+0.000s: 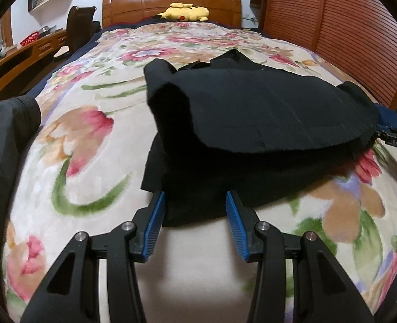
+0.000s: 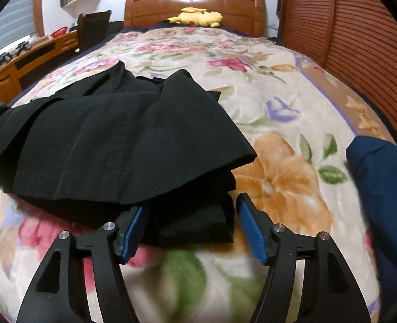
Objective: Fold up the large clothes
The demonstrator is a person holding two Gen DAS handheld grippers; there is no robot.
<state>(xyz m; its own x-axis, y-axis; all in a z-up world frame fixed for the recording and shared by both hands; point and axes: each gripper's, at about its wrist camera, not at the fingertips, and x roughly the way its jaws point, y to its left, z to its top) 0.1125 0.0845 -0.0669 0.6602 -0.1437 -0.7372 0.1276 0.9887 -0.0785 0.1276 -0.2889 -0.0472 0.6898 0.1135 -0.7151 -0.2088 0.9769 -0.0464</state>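
Black garment [image 1: 252, 113] lies folded in layers on the floral blanket [image 1: 90, 140], well short of the wooden headboard [image 1: 171, 2] and nearer the camera end of the bed. Upper layer droops over a lower layer whose hem reaches toward both tools.

Left gripper [image 1: 195, 223]: blue pads spread, lower hem corner of the garment sits between them, left pad right against the cloth edge, right pad clear of it. No pinch visible.

Right gripper [image 2: 190, 226]: jaws spread, garment's near-right corner between them. Left pad is tucked at or under the folded edge, right pad stands apart from the cloth. Not clamped.

Yellow plush toy [image 2: 198, 17] rests against the headboard, far from the garment. Dark blue cloth [image 2: 386, 188] sits at the right edge of the right wrist view, away from the headboard, apart from the garment. Dark jacket sleeve [image 1: 7, 140] shows at the left edge of the left wrist view. Wooden desk [image 1: 18, 56] runs left of the headboard, slatted wooden panel [image 1: 333, 32] right of it.
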